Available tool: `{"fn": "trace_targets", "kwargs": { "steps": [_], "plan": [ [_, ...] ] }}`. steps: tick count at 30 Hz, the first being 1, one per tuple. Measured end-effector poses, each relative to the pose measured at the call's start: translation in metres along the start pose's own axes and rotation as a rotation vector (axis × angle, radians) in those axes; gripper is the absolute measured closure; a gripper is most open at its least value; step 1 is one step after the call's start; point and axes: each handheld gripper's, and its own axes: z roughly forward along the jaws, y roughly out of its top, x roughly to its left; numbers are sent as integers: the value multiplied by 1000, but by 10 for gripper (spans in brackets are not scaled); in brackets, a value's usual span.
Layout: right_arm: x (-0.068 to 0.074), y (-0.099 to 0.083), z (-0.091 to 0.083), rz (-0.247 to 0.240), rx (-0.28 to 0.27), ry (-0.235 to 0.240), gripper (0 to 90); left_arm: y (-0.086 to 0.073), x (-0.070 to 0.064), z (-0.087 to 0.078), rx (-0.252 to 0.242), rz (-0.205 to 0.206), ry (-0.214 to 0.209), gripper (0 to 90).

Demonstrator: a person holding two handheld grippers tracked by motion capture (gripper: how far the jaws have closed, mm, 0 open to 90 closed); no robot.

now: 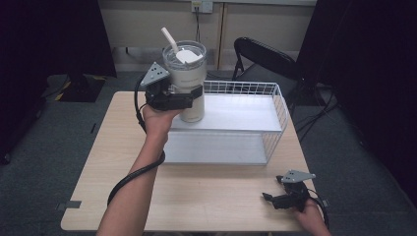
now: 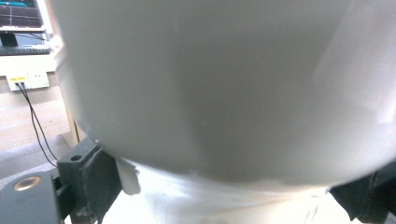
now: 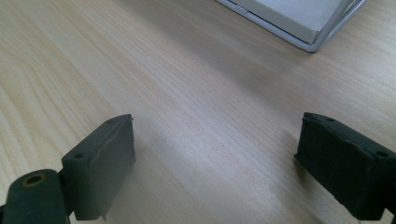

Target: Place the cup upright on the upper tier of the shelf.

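Left tool [image 1: 184, 96]: clamped around the tumbler [image 1: 189, 81], held upright so nothing spills.
Tumbler: raised over the wire basket [image 1: 278, 105].
Right tool [image 3: 215, 163]: jaws wide, empty, parked above the table [image 1: 206, 196].

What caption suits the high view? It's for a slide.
Left tool grips a white tumbler over a wire basket; right tool rests open.
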Motion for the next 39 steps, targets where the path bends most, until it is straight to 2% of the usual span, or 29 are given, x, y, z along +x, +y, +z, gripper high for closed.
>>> {"fn": "trace_targets", "kwargs": {
  "steps": [10,31,39],
  "plan": [
    [0,0,0,0,0,2,108,-1,-4,6,23,41,2,95],
    [0,0,0,-1,-1,3,108,-3,-2,10,38,26,-5,90],
    [0,0,0,-2,-1,4,107,-2,-1,8,68,11,-7,85]
  ]
}}
